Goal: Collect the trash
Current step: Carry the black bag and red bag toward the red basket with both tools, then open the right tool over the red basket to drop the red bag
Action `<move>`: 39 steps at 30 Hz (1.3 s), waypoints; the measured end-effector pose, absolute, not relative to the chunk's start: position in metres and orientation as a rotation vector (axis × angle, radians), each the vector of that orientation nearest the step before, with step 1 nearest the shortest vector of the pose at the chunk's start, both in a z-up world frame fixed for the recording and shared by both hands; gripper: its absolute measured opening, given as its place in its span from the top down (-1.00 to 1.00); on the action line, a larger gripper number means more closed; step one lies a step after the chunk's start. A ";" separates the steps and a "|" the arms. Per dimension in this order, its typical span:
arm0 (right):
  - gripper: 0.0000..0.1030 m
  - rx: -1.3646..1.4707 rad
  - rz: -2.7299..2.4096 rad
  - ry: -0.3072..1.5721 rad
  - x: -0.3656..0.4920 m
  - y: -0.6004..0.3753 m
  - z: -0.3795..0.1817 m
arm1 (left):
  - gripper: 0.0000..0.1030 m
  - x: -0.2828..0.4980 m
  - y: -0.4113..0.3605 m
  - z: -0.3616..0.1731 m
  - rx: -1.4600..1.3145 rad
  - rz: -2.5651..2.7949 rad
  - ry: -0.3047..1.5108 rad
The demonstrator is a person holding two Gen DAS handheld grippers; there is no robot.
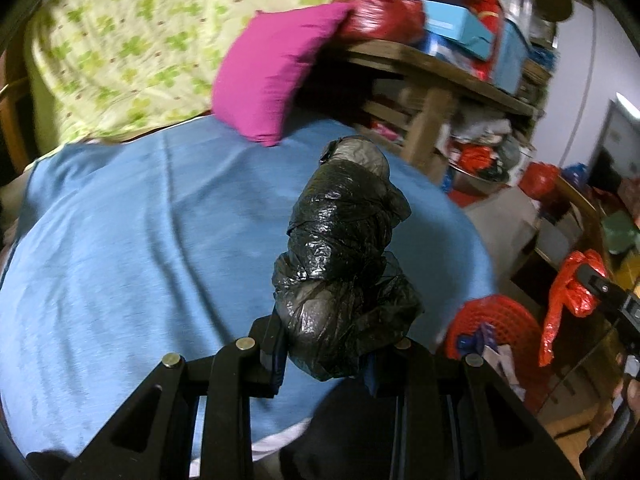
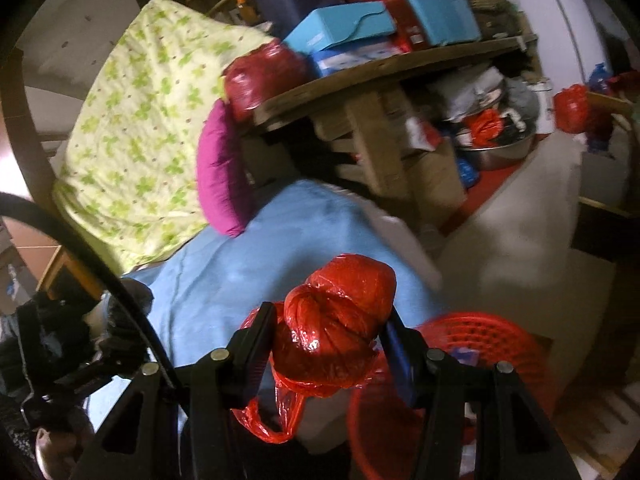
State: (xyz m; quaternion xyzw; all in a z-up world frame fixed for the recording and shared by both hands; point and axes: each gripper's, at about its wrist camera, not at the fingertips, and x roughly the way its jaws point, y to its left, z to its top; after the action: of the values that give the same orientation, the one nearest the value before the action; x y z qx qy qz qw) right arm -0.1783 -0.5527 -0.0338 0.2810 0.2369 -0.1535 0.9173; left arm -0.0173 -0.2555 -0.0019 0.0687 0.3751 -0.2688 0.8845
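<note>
Left wrist view shows our left tongs (image 1: 326, 354) clenched on a black bag bundle (image 1: 344, 256) above the bed, left of the red basket (image 1: 494, 330), while right wrist view shows our right tongs (image 2: 330, 354) grasping a red bag bundle (image 2: 340, 320) beside that basket's rim, so next we judge both must be dropped in.

Surfaces: film, cloth, wood, plastic.
Black bag (image 1: 344, 248): crinkled glossy plastic film. Red bag (image 2: 340, 320): shiny wrinkled film. Blue sheet (image 1: 140, 240): matt woven cloth. Pink pillow (image 1: 276, 76): matt cloth. Shelf (image 2: 380, 68): rough wood. Red basket (image 2: 480, 344): perforated plastic.
</note>
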 end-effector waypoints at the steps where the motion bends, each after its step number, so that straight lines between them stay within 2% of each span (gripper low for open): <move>1: -0.07 0.572 -0.333 0.493 -0.183 -0.557 -0.036 | 0.39 -0.021 -0.263 -0.002 0.150 -0.576 0.781; 19: -0.07 0.498 -0.438 0.807 -0.197 -0.590 -0.116 | 0.39 -0.063 -0.338 -0.017 0.259 -0.743 0.806; 22: -0.22 0.512 -0.462 0.870 -0.192 -0.597 -0.132 | 0.39 -0.068 -0.343 -0.020 0.272 -0.756 0.813; 24: -0.54 0.521 -0.494 0.901 -0.191 -0.602 -0.142 | 0.39 -0.069 -0.347 -0.021 0.278 -0.765 0.816; 29: -0.54 0.535 -0.531 0.844 -0.205 -0.603 -0.130 | 0.39 -0.071 -0.356 -0.025 0.295 -0.779 0.825; 39: -0.58 0.468 -0.595 0.622 -0.238 -0.591 -0.058 | 0.39 -0.085 -0.392 -0.039 0.345 -0.846 0.876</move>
State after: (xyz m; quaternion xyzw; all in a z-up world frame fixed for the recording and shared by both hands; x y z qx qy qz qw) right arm -0.2378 -0.5910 -0.0582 0.2249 0.2987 -0.2859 0.8823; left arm -0.0853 -0.3918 -0.0393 0.1615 0.4092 -0.3952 0.8064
